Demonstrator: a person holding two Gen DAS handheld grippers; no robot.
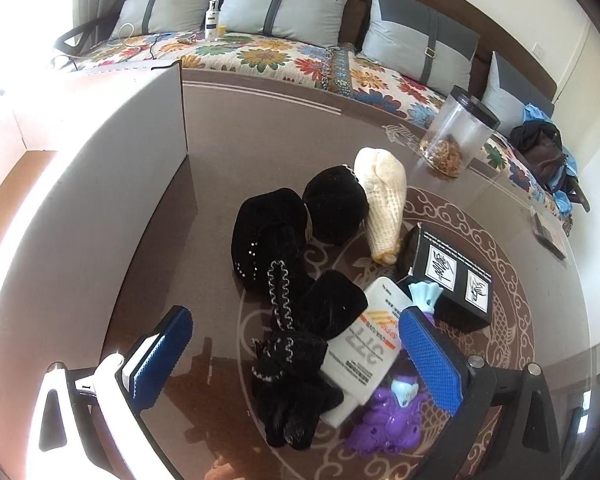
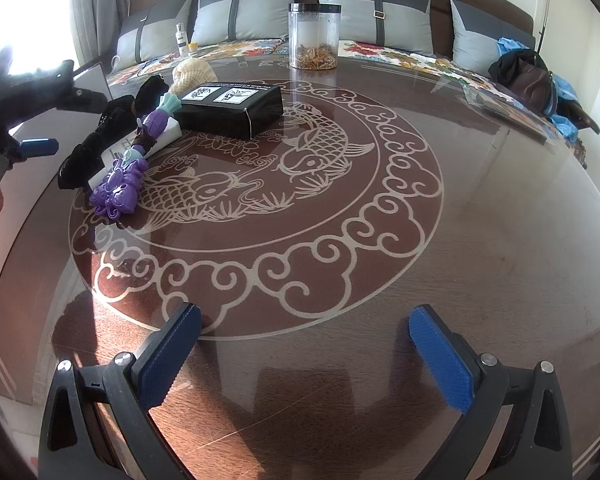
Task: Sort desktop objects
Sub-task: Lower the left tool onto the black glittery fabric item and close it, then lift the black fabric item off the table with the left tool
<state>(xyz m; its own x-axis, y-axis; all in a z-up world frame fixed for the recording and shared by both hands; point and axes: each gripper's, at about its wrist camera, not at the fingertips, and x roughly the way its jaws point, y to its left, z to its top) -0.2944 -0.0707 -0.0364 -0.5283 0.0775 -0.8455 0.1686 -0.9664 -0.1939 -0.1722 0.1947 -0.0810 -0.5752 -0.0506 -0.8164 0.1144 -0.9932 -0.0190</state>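
Note:
A pile lies on the brown table: black velvet socks (image 1: 296,320), a cream knit sock (image 1: 382,200), a white tube (image 1: 364,344), a purple toy (image 1: 384,420) and a black box (image 1: 448,276). My left gripper (image 1: 296,360) is open just above the pile, its blue pads either side of the black socks and tube. My right gripper (image 2: 306,356) is open and empty over bare table near the front edge. In the right wrist view the pile sits far left: purple toy (image 2: 128,176), black box (image 2: 232,108), black socks (image 2: 88,148).
A white cardboard box (image 1: 100,184) stands left of the pile. A clear jar (image 1: 456,132) with a black lid stands at the table's far side, also in the right wrist view (image 2: 314,36). A sofa (image 1: 260,52) with cushions and a bag (image 2: 532,80) lies behind.

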